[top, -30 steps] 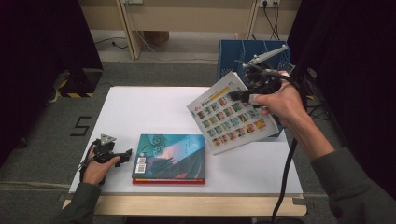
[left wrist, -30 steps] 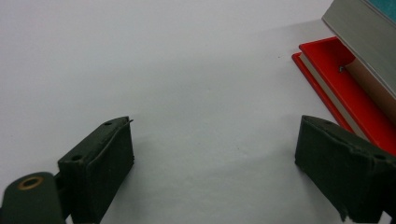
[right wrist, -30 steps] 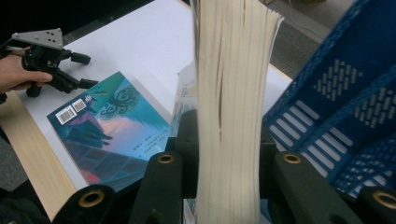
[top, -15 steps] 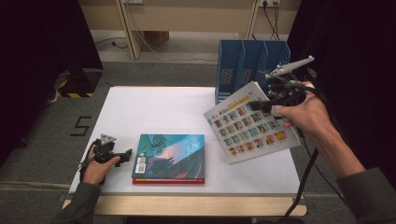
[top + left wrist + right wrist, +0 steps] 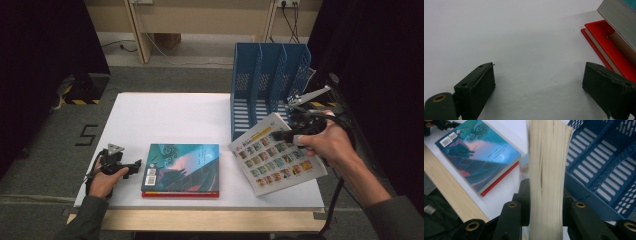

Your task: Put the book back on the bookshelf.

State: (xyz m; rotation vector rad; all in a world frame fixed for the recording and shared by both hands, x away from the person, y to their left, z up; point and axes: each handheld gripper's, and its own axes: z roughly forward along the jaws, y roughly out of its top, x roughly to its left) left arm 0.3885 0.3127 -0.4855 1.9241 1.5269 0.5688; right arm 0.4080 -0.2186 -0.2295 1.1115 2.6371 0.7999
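1. The right gripper (image 5: 286, 134) pinches a thick white-covered book printed with a grid of small coloured pictures (image 5: 277, 161). It grips the book's far edge, at the right side of the white table (image 5: 165, 115).
2. In the right gripper view the black jaws sit pressed against both sides of the book's cream page block (image 5: 546, 180), which stands on edge straight up between them.
3. In the high view that book tilts, its cover facing up and to the left. Its near-right corner hangs out past the table's right edge.
4. A blue plastic file rack with slotted dividers (image 5: 267, 80) stands at the far right of the table, just beyond the held book.
5. A teal-covered hardback book (image 5: 181, 167) lies flat near the middle of the table's near edge. It rests on top of a red-covered book (image 5: 180, 194), of which a thin red strip shows.
6. The left gripper (image 5: 129, 167) rests on the table at the near left, just left of the stacked books.
7. Its jaws are spread wide over bare white tabletop with nothing between them. The red cover (image 5: 609, 50) lies just to one side of them.
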